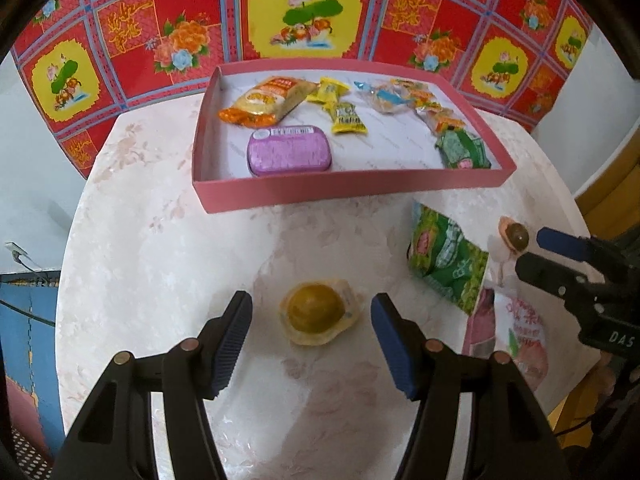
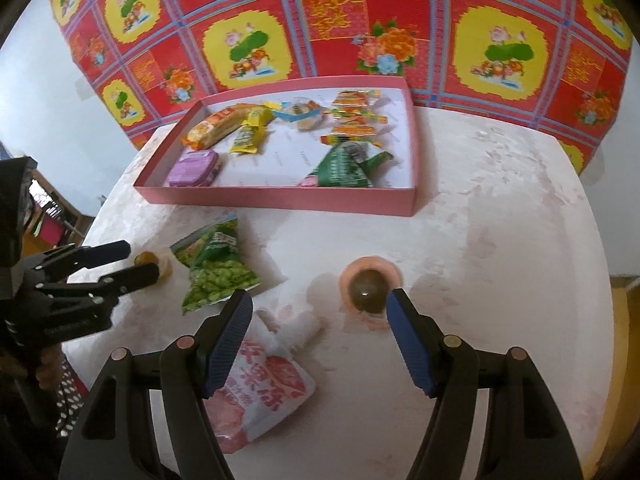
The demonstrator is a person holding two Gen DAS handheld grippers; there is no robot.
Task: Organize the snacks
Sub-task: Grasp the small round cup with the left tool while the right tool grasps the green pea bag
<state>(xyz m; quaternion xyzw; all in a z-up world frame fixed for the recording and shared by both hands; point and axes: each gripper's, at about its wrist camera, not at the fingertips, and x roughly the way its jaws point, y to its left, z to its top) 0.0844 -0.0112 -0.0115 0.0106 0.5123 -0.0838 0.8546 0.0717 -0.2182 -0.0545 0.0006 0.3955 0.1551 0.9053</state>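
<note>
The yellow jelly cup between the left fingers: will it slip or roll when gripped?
The yellow jelly cup looks domed and glossy, so it may slip from the left gripper. Its flat rim probably prevents rolling. It seems small, likely light.

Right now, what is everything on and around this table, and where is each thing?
Box: one, pink, shallow, far side of the table.
Tin: one, purple, inside the box, near wall.
Wrapped snacks: several, orange, yellow and mixed, back of the box.
Green packet: one, in the box's right corner.
Pea bag: one, green, on the table.
Jelly pouch: one, pink and white, near edge.
Yellow jelly cup: one, between the left claw's fingers.
Pink-rimmed jelly cup: one, dark centre, at the right claw's finger.
Table: one, pale floral.
Backdrop: one, red and yellow.
Left claw: open.
Right claw: open.
</note>
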